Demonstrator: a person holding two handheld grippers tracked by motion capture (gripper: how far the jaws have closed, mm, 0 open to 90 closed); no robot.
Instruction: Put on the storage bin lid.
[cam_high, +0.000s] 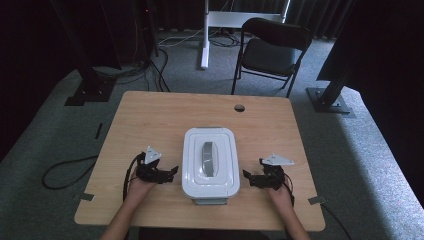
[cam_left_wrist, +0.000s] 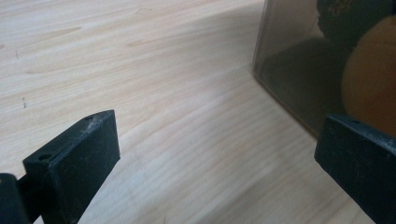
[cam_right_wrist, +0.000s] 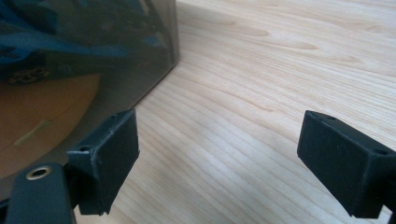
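A white-lidded storage box (cam_high: 210, 162) with a grey handle (cam_high: 210, 159) on its lid sits in the middle of the wooden table (cam_high: 150, 120). My left gripper (cam_high: 172, 172) rests on the table just left of the box, jaws wide apart and empty. My right gripper (cam_high: 246, 175) rests just right of it, also open and empty. In the left gripper view the box's smoky clear wall (cam_left_wrist: 299, 79) stands at the right, with dark and orange things inside. In the right gripper view the box wall (cam_right_wrist: 93, 60) stands at the left, with blue and tan contents behind it.
A cable hole (cam_high: 239, 107) is near the table's far edge. A black folding chair (cam_high: 270, 50) and a white stand (cam_high: 206, 35) lie beyond the table. Cables (cam_high: 65, 172) trail on the carpet at the left. Bare wood surrounds the box.
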